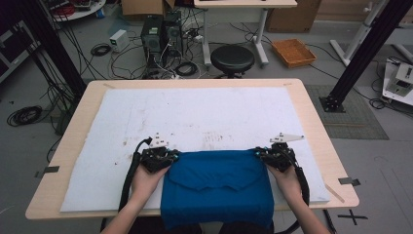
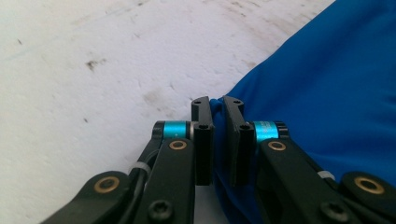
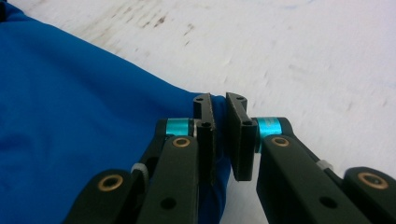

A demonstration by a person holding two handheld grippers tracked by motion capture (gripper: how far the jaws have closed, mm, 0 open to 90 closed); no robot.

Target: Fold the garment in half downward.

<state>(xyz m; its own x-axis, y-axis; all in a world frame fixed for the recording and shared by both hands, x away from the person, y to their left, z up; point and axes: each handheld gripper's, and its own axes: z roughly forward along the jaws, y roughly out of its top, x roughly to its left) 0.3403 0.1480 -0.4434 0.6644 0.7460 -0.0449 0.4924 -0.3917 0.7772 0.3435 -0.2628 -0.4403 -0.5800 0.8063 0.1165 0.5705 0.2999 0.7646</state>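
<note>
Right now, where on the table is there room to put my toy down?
The white mat is bare from the far table edge to the blue cloth, and left of the left gripper. The near middle is crowded: both the left gripper and right gripper pinch the cloth's far corners.

Black hand-held gripper (image 2: 217, 109) jaws, cyan collars, brass pivot pins, black trailing cables, bare forearms
</note>
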